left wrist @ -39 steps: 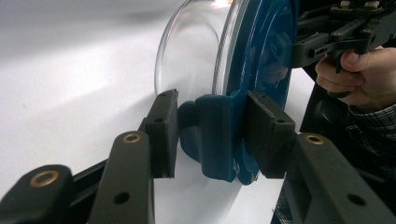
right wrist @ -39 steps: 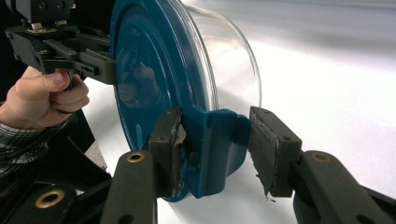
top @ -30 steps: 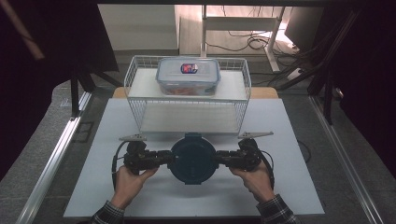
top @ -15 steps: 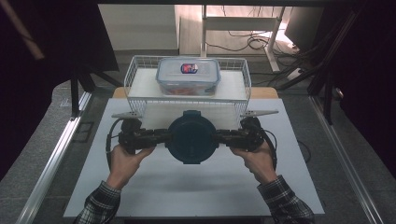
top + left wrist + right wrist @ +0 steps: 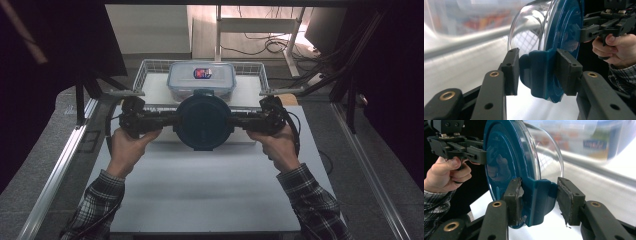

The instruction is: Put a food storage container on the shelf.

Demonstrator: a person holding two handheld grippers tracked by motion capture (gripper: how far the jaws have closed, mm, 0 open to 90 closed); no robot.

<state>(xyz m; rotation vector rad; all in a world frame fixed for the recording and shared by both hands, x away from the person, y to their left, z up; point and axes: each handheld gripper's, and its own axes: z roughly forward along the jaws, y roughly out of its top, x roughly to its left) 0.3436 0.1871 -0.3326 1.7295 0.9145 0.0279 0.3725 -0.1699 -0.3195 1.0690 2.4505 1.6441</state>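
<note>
Both hands have lifted the round container off the white table since a second ago, when it sat low on the board close to the person; it is now held up in the air, and in the high view it covers the near wall of the wire basket.

Nearest, at six o'clock in the high view, two plaid sleeves come in from the bottom edge. The left hand sits at about eight o'clock from the container, the right hand at about four o'clock.

The left gripper reaches in from nine o'clock and the right gripper from three o'clock. In the left gripper view the jaws are clamped on a dark blue latch tab of the lid, one pad on each face of it. In the right gripper view the jaws hold the opposite tab the same way, with the pads pressed against it. The clear bowl of the container bulges away from the blue lid.

Farther off, at twelve o'clock, a rectangular clear lidded box rests in the wire basket, just beyond the lifted container.
</note>
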